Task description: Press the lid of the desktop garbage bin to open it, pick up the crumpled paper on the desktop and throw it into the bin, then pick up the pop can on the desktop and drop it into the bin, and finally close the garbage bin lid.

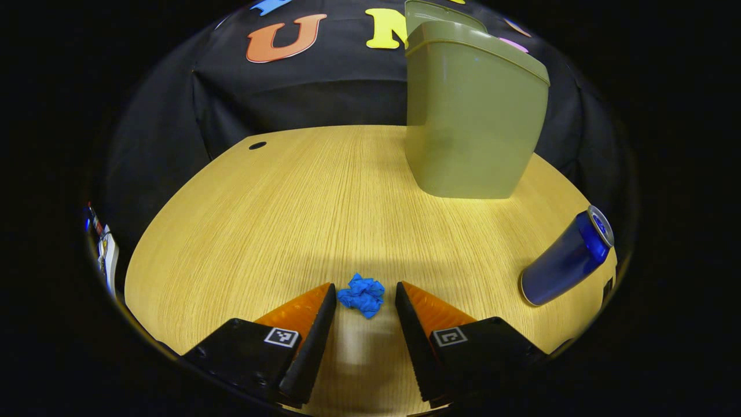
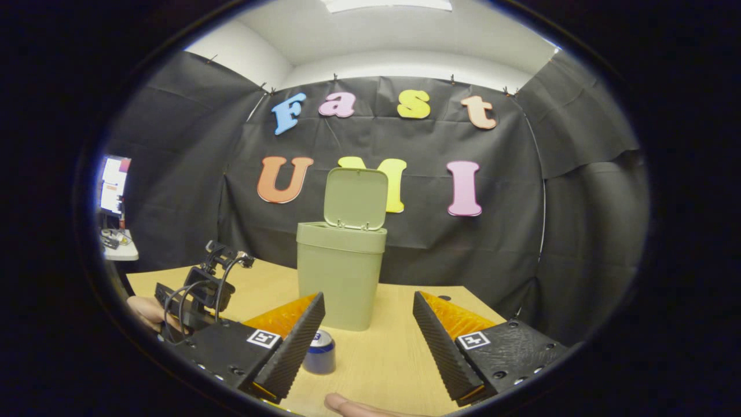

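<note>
From the left gripper view, the left tongs hang spread just above the bench, the blue crumpled paper lying between their tips, untouched. The right gripper view shows the bin's lid standing straight up over the garbage bin; the right tongs are spread too. The pop can stands upright near the bin.

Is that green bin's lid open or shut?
Open: the lid stands upright behind the green bin, hinged at the back rim.
</note>
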The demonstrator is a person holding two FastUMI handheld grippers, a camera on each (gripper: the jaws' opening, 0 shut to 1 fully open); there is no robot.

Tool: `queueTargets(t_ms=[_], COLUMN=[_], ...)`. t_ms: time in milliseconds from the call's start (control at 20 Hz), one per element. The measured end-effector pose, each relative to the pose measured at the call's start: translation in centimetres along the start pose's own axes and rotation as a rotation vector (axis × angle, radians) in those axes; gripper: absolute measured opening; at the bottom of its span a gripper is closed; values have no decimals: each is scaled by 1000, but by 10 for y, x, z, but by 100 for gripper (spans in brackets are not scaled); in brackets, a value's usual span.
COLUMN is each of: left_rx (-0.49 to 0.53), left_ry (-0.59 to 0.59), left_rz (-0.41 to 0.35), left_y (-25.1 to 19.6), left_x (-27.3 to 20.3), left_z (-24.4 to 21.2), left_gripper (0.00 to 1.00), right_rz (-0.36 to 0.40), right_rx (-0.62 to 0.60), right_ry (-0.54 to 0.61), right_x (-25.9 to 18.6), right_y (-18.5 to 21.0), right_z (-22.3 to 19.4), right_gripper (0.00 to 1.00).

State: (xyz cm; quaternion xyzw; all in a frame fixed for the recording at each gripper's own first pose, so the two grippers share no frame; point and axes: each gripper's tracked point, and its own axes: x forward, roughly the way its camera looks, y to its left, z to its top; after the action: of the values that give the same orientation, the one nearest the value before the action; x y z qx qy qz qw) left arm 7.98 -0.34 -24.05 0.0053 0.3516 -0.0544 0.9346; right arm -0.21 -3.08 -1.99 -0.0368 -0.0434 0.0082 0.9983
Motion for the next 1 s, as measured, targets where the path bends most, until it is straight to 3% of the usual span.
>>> queueTargets(t_ms=[50,300,350,400,500,550,700,750,900,1000], left_rx=[0,-27,-29,-28,-35,-38,-30,-32,-40,-27], left_ry=[-1,-10,-12,-13,-17,-24,-75,-102,-159,-192], left_rz=[0,13,12,6,3,2,-1,1,10,15], left_y=[-1,6,4,3,3,3,1,1,4,3], left_x=[0,2,3,1,-2,-4,-15,-19,-33,-46], left_z=[1,2,4,3,4,7,19,26,37,43], left_gripper=[68,44,48,42,46,41,41,45,41,41], right_rz=[0,6,8,8,3,-1,-1,-10,-88,-70], right_rx=[3,9,6,4,1,3,14,18,17,6], right_ry=[1,16,16,15,19,24,41,42,-24,-21], right_x=[0,1,1,2,5,6,10,12,16,22], right_y=[-1,2,2,3,1,1,4,5,1,19], right_z=[0,-5,-3,-5,-8,-10,-18,-20,-16,-30], right_gripper=[95,95,95,95,95,95,95,95,95,97])
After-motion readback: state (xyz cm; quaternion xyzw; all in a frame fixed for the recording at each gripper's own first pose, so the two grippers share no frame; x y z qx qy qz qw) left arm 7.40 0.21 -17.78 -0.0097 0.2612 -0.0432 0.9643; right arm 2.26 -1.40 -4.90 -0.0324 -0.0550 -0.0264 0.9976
